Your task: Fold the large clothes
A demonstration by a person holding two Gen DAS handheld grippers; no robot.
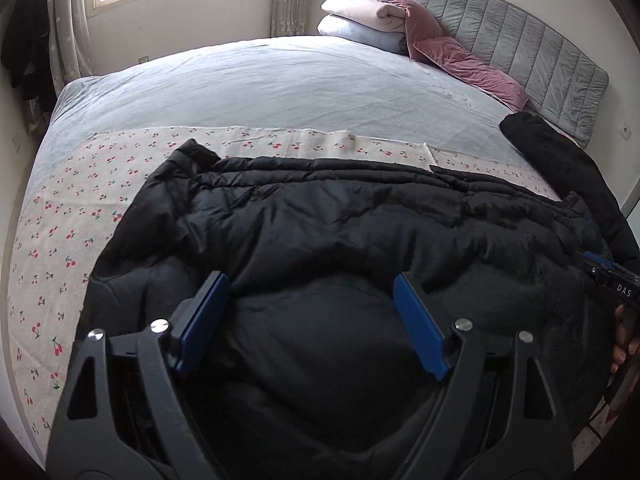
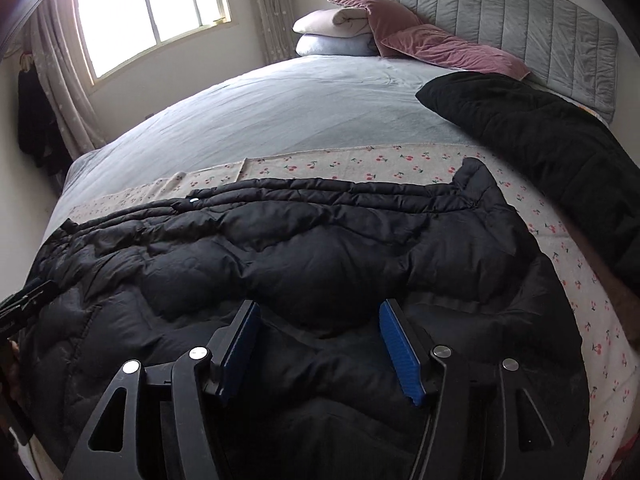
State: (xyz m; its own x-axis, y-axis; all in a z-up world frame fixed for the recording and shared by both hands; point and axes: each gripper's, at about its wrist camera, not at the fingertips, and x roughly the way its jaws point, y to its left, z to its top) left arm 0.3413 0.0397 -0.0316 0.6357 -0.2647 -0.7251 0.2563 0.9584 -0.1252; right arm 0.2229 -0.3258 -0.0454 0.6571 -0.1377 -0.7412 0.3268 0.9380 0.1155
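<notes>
Under my left gripper [image 1: 310, 280] the black puffer jacket [image 1: 340, 232] lies spread flat — laid out wide so I can fold it. Jaws gape wide, nothing held, pads just above the near hem. My right gripper [image 2: 318, 306] matches: wide open, empty, over the same hem further right. Jacket sits on the cherry-print cloth [image 1: 60, 232], likely to keep it clean. Beyond — a second dark garment [image 2: 540, 136], then pillows [image 2: 440, 46] at the headboard [image 2: 520, 8].

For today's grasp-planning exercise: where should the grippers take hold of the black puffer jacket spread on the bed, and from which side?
Probably the near hem of the black puffer jacket, from the bed's near edge. Left gripper and right gripper sit open over it, and that puffy edge looks pinchable.
</notes>
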